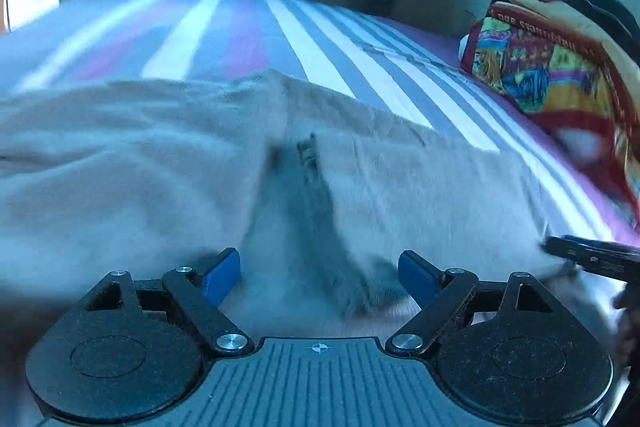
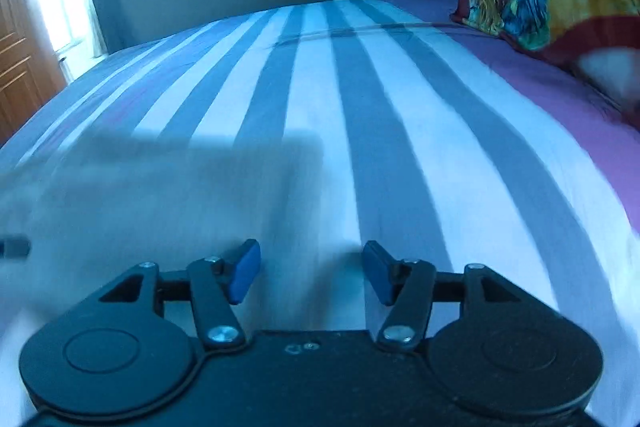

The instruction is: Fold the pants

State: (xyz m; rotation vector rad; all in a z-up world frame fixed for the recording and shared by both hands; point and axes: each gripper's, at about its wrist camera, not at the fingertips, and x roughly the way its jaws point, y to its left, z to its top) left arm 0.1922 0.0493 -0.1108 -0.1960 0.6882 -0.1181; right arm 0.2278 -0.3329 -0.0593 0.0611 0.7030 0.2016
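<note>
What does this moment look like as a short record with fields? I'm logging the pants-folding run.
surface: striped bedsheet
garment: beige pants, spread flat, fly facing up
left gripper: jaws open, over the pants near the fly
right gripper: jaws open, over bare sheet just right of the pants
other: colourful pillow at the right edge
fold: not started
</note>
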